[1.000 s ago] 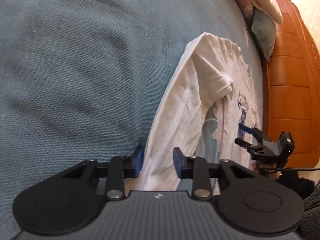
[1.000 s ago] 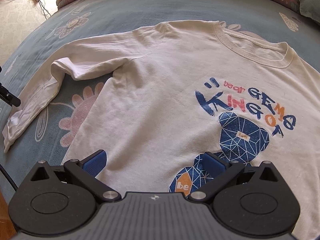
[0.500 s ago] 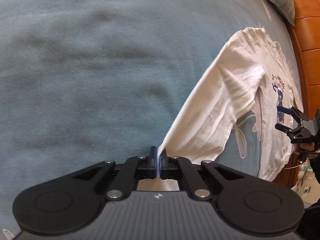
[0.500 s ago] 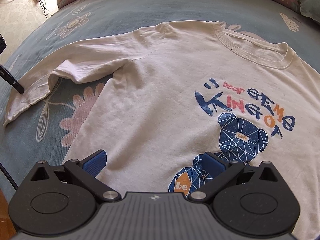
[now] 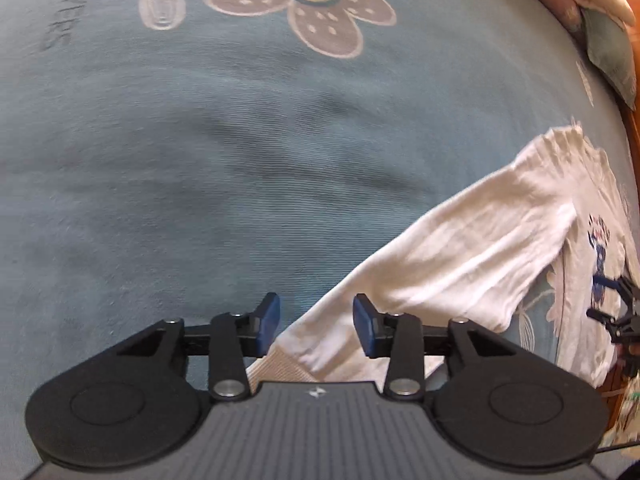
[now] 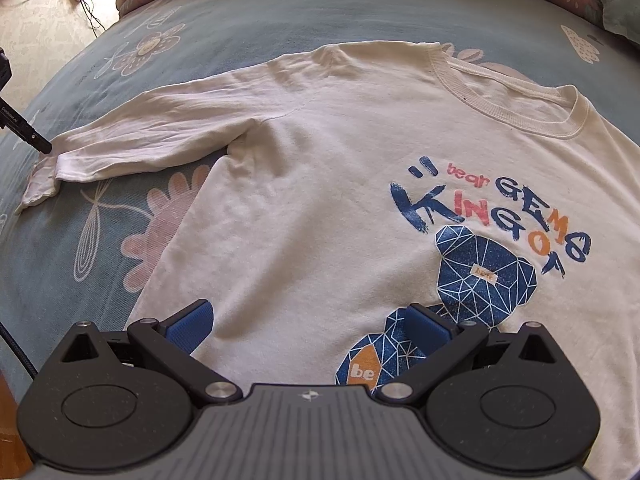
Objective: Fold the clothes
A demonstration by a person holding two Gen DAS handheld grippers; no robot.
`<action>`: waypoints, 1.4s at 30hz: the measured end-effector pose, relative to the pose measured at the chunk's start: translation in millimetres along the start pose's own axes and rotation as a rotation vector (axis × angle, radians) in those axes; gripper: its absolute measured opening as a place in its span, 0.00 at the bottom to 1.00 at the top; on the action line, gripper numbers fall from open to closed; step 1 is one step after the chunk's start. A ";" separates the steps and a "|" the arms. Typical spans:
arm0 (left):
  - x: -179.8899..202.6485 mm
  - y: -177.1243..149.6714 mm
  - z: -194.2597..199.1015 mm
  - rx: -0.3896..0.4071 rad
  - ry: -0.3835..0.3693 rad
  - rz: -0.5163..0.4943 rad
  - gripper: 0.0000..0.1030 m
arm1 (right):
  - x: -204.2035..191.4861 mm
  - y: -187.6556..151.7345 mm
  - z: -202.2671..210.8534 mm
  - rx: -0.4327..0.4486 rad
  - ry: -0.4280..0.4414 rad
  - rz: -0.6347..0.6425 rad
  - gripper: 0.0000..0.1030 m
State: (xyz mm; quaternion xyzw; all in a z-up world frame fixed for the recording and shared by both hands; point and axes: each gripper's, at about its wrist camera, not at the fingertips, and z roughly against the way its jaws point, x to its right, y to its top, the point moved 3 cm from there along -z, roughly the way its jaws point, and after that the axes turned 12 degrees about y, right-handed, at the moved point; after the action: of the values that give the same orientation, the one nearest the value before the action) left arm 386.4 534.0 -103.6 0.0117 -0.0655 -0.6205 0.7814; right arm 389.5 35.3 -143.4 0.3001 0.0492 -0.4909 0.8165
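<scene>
Opening over the sleeve cuff (image 5: 280, 364) – left gripper (image 5: 316, 322) – unprinted side.

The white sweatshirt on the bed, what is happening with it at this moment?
A person is laying out a white sweatshirt on a blue flowered bedspread to fold it. The left gripper is over the cuff of the long sleeve; its jaws are opening, with the sleeve end between them but not pressed. The right gripper hovers open over the hem, near the bear print.
</scene>
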 end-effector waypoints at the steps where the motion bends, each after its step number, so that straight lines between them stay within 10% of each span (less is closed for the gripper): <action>1: -7.0 -8.9 4.2 0.021 0.010 0.042 0.42 | 0.1 0.0 0.0 0.001 0.000 -0.002 1.00; 10: -11.9 -95.8 -8.7 0.130 0.054 0.414 0.59 | 1.4 1.7 0.9 0.002 0.003 -0.020 1.00; 13: 8.8 -91.4 -8.8 0.157 0.155 0.374 0.61 | 1.2 2.3 1.7 -0.004 0.004 -0.014 1.00; 17: 33.1 -81.8 -7.8 0.174 0.269 0.282 0.25 | -1.8 3.4 2.6 -0.001 0.003 -0.004 1.00; 28: 46.5 -77.1 23.3 0.205 0.331 0.251 0.32 | -6.3 -4.1 7.2 -0.004 -0.042 0.053 1.00; 42: 268.0 -5.7 -25.1 0.391 -0.007 -0.168 0.46 | -16.7 -29.4 -6.0 0.056 -0.163 0.129 1.00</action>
State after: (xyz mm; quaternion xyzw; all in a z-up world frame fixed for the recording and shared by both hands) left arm 443.1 270.8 -105.5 0.1664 -0.1859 -0.6590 0.7095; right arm 357.8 41.5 -155.0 0.2842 -0.0506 -0.4615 0.8389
